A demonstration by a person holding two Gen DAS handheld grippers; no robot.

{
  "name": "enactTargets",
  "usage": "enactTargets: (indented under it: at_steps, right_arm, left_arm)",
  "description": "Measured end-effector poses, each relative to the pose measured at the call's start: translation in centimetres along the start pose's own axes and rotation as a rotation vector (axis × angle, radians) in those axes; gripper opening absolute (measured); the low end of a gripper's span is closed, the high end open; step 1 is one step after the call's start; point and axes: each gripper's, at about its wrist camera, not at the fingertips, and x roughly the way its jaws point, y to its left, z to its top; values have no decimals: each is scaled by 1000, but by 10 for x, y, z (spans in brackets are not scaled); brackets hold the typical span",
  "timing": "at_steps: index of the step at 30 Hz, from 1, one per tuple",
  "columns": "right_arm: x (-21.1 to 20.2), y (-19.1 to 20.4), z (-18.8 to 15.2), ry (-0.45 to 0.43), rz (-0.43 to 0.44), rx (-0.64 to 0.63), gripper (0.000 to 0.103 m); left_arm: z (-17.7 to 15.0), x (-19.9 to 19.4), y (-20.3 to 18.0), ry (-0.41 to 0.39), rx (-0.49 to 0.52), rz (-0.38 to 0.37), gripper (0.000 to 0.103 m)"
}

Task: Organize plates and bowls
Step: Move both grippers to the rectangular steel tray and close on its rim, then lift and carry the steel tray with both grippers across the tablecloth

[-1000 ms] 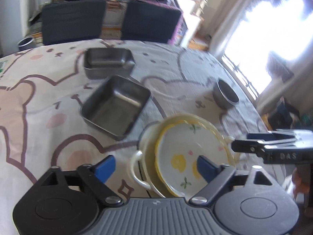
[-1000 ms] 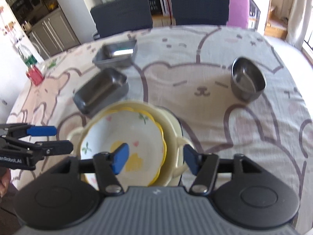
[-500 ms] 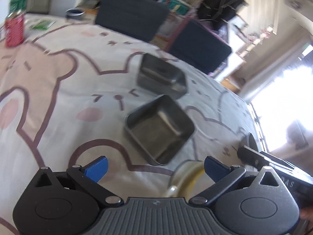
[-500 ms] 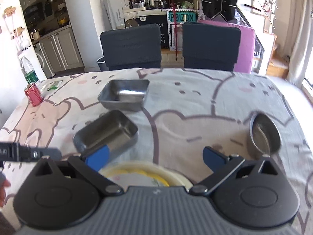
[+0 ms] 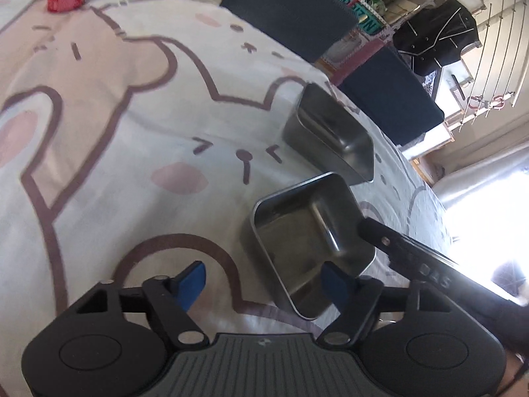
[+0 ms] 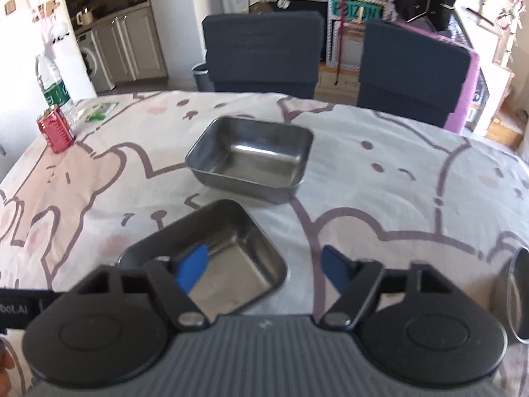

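Two rectangular steel trays stand on the bear-print tablecloth. The near tray (image 5: 297, 241) lies slantwise; the far tray (image 5: 330, 139) sits just behind it. My left gripper (image 5: 263, 281) straddles the near tray's left wall, one blue pad outside and one over the inside; its jaws are closing without touching. My right gripper (image 6: 263, 264) straddles the right wall of the same near tray (image 6: 231, 254), its jaws also closing with the pads clear of the metal. The far tray (image 6: 251, 158) is empty. A black finger of the right gripper (image 5: 406, 248) crosses the tray's right corner.
A round steel bowl (image 6: 520, 297) shows at the right edge. A red can (image 6: 56, 129) and a water bottle (image 6: 53, 86) stand at the far left corner. Two dark chairs (image 6: 261, 53) line the table's far side.
Both grippers left the yellow flowered bowl stack and came forward and down to the near steel tray. The stack has dropped out of both views. The left view has rolled.
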Motion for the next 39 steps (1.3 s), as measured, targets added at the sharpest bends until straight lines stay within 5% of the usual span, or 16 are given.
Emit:
enactTargets:
  at_steps: [15,22,28,39]
  right_arm:
    - [43,6,2,111,4,-87,45]
    - [36,-3,-6,154,-3,-30,11]
    - [25,4,-12,157,13,-39,6]
    - [-13,41,-17,82,98,-6,7]
  left_arm:
    - [3,22,-8,64,31,-37,49]
    - [7,20,-7,43,87,15,39]
    - [17,12,-2,18,160,74,16]
    - [30,-35,28,-35,242,95,15]
